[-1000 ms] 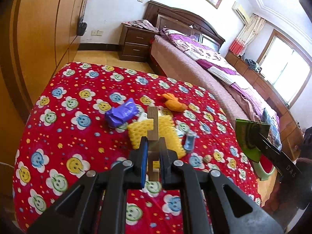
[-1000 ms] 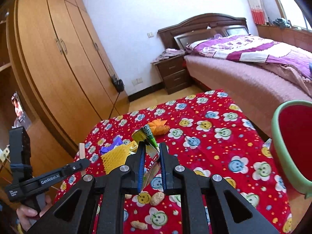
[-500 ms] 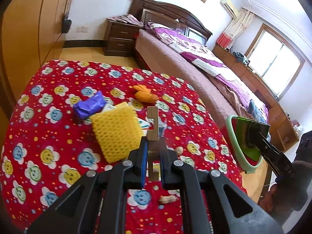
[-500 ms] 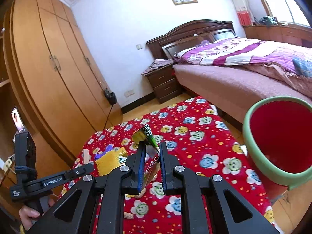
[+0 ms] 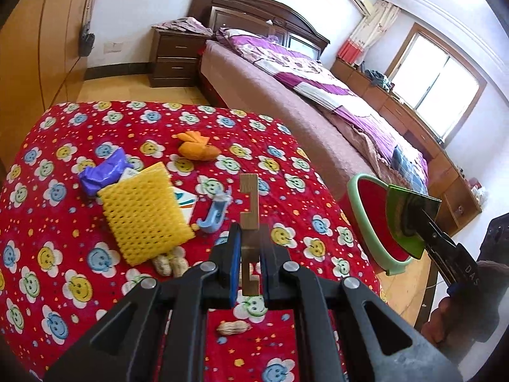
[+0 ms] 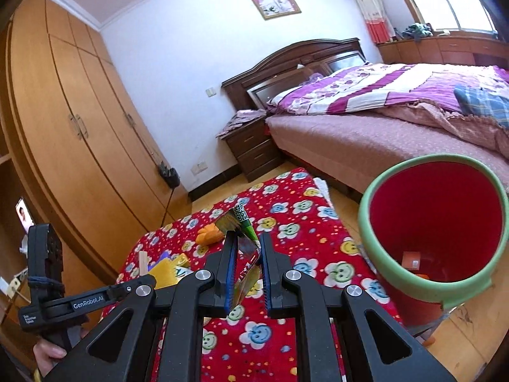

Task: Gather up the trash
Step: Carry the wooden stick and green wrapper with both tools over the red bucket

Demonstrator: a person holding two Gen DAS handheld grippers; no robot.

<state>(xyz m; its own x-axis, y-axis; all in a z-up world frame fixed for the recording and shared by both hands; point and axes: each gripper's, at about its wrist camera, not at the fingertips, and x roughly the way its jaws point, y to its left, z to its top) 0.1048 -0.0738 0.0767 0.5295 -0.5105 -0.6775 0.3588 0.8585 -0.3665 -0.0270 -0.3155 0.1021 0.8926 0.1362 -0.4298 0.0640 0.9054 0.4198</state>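
Hiding behind jaws, green wrapper [image 6: 243, 254] partly unreadable

- Room brightly lit by daylight; window [image 5: 445, 86] at upper right of the left wrist view is blown out to white.
- Strong fisheye bending is seen at all edges; corners are vignetted black.
- Soft shadows are cast on the tablecloth [image 5: 63, 254] beneath the clutter.
- Slight motion blur is noted across the left view; the right view is sharper.
- Glare is seen at the upper right in the right view.
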